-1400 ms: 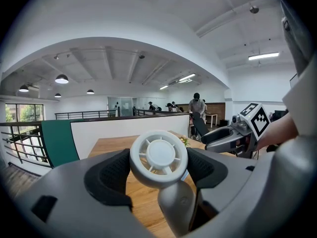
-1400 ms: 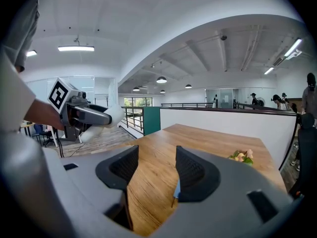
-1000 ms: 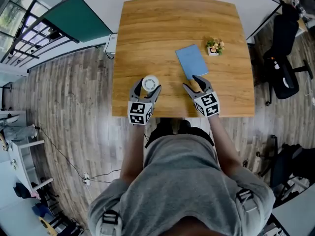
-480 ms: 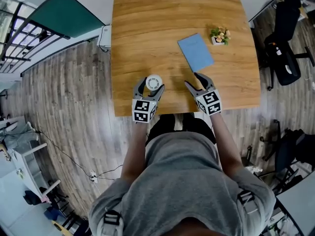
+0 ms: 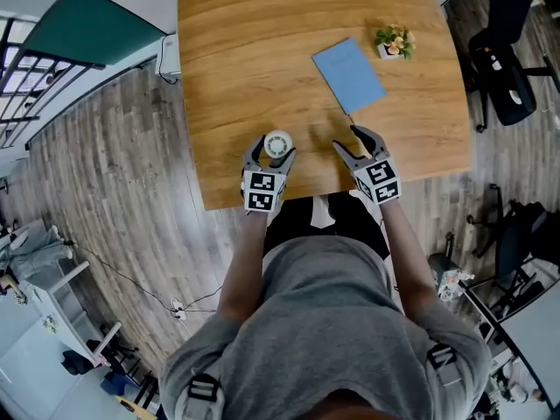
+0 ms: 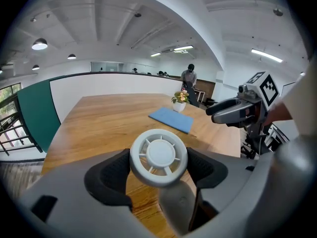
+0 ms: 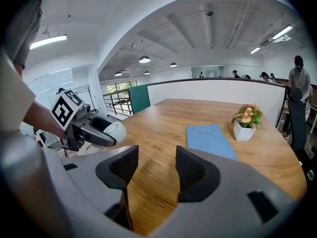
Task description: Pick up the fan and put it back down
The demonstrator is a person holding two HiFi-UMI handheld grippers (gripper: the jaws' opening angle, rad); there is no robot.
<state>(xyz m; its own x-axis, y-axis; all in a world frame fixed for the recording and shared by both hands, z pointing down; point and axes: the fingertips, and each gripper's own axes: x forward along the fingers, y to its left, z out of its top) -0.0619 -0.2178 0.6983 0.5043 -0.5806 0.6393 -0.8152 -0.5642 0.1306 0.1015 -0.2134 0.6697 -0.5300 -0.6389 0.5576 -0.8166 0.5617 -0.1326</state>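
Note:
The small white fan [image 5: 277, 143] has a round grille head and sits between the jaws of my left gripper [image 5: 274, 150], which is shut on it over the near edge of the wooden table [image 5: 262, 51]. In the left gripper view both dark pads press the sides of the fan's head [image 6: 158, 156], and its pale stem hangs below. I cannot tell whether the fan touches the table. My right gripper [image 5: 347, 140] is open and empty just to the right, its jaws [image 7: 154, 165] over bare wood. From the right gripper view the left gripper [image 7: 94, 128] and the fan [image 7: 111, 131] show at the left.
A blue notebook [image 5: 348, 75] lies just beyond the right gripper. A small potted plant [image 5: 393, 40] stands at the table's far right. A black office chair [image 5: 503, 68] is off the table's right side. A green partition [image 5: 79, 29] stands at the left.
Both grippers have come down toward the table, the left one further, with the fan still in its jaws. The right gripper's jaws stay as wide as before.

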